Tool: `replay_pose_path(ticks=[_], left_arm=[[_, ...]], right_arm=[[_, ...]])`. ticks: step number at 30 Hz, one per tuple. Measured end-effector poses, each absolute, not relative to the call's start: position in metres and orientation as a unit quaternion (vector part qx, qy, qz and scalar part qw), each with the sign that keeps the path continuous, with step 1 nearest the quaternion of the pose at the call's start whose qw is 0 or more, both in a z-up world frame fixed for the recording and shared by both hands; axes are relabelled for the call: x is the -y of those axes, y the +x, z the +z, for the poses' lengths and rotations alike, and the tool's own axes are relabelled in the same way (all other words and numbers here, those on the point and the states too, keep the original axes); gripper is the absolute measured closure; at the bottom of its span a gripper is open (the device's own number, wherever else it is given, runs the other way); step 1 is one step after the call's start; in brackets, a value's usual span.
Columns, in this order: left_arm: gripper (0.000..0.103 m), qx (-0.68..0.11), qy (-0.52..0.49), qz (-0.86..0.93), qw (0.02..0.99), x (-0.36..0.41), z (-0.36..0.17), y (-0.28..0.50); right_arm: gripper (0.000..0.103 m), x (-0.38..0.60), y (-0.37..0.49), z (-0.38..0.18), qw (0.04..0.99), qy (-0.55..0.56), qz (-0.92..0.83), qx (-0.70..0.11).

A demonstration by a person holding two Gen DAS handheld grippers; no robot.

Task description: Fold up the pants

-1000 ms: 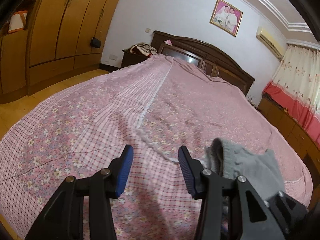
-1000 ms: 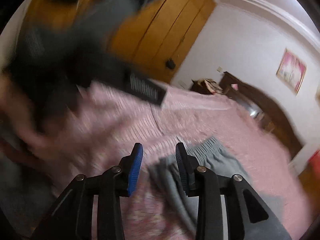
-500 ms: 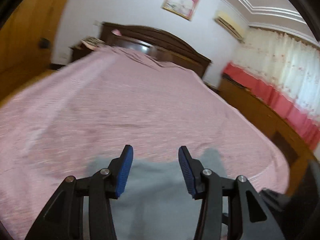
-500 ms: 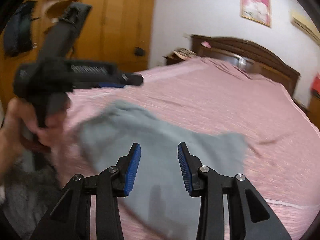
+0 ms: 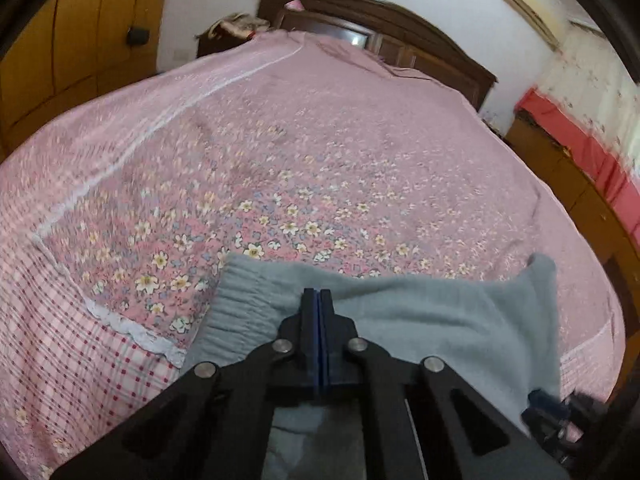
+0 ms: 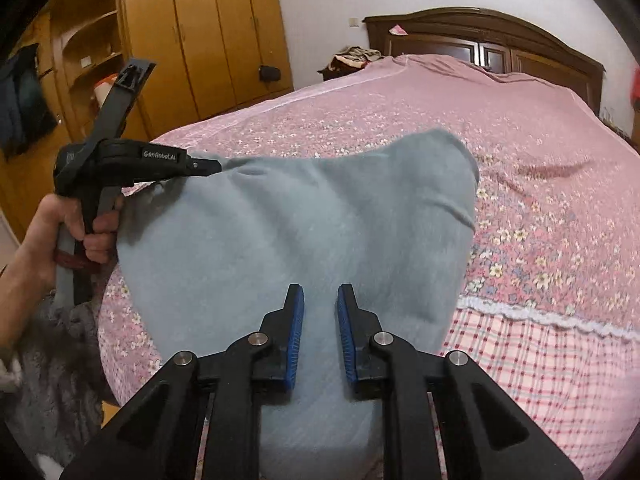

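Observation:
Grey pants hang spread over the near part of the bed, the ribbed waistband toward the left. My left gripper is shut on the pants near the waistband. From the right wrist view that left gripper pinches the cloth's upper left corner and holds it raised, a hand squeezing its handle. My right gripper is open with a narrow gap, over the lower middle of the pants. I cannot tell if cloth lies between its fingers.
The bed cover is pink and floral, with a checked border at the near edge. A dark headboard stands at the far end, wooden wardrobes on the left, and a low cabinet with red-trimmed curtains on the right.
My left gripper went from open to shut on the pants. The right gripper's gap has narrowed. The pants now hang spread between the two grippers, with their left corner raised.

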State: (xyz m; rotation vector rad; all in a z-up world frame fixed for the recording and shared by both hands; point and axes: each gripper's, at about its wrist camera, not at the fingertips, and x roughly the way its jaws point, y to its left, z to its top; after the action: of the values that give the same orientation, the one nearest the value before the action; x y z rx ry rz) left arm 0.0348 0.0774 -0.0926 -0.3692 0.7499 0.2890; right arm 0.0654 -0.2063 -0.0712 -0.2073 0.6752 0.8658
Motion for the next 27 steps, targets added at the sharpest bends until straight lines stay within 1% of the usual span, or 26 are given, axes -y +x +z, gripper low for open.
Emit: replay_pose_path(ticks=[2, 3, 4, 5, 6, 7, 11, 13, 17, 21, 24, 27], left_arm=[[0.1, -0.354, -0.146, 0.133, 0.914, -0.07, -0.086, 0.026], [0.095, -0.35, -0.136, 0.128, 0.918, -0.066, -0.082, 0.02], [0.085, -0.344, -0.13, 0.125, 0.922, -0.065, -0.078, 0.012], [0.08, -0.336, -0.125, 0.125, 0.925, -0.065, -0.073, 0.004], [0.073, -0.33, -0.126, 0.126, 0.927, -0.069, -0.07, -0.003], [0.068, -0.327, -0.129, 0.131, 0.927, -0.074, -0.067, -0.008], [0.068, -0.313, -0.163, 0.144, 0.924, -0.105, -0.062, -0.029], [0.068, -0.312, -0.182, 0.156, 0.919, -0.122, -0.059, -0.035], [0.068, -0.304, -0.229, 0.173, 0.909, -0.149, -0.057, -0.053], [0.068, -0.299, -0.23, 0.166, 0.911, -0.154, -0.053, -0.06], [0.068, -0.306, -0.205, 0.159, 0.916, -0.148, -0.05, -0.06], [0.068, -0.312, -0.201, 0.159, 0.915, -0.148, -0.052, -0.06]], right_arm=[[0.083, 0.211, 0.068, -0.073, 0.847, -0.083, 0.413, -0.324], [0.083, 0.212, 0.069, -0.074, 0.848, -0.078, 0.412, -0.324], [0.083, 0.212, 0.068, -0.074, 0.849, -0.081, 0.412, -0.321], [0.083, 0.212, 0.068, -0.075, 0.85, -0.087, 0.411, -0.318], [0.083, 0.209, 0.064, -0.076, 0.851, -0.093, 0.41, -0.315], [0.083, 0.207, 0.062, -0.076, 0.853, -0.102, 0.406, -0.311], [0.083, 0.201, 0.049, -0.075, 0.866, -0.135, 0.395, -0.277], [0.083, 0.204, 0.029, -0.064, 0.87, -0.116, 0.423, -0.223], [0.083, 0.187, -0.002, -0.051, 0.852, -0.128, 0.478, -0.172], [0.083, 0.139, -0.02, -0.054, 0.814, -0.157, 0.527, -0.186], [0.083, 0.105, -0.018, -0.051, 0.792, -0.139, 0.559, -0.204], [0.083, 0.067, -0.006, -0.047, 0.777, -0.103, 0.576, -0.234]])
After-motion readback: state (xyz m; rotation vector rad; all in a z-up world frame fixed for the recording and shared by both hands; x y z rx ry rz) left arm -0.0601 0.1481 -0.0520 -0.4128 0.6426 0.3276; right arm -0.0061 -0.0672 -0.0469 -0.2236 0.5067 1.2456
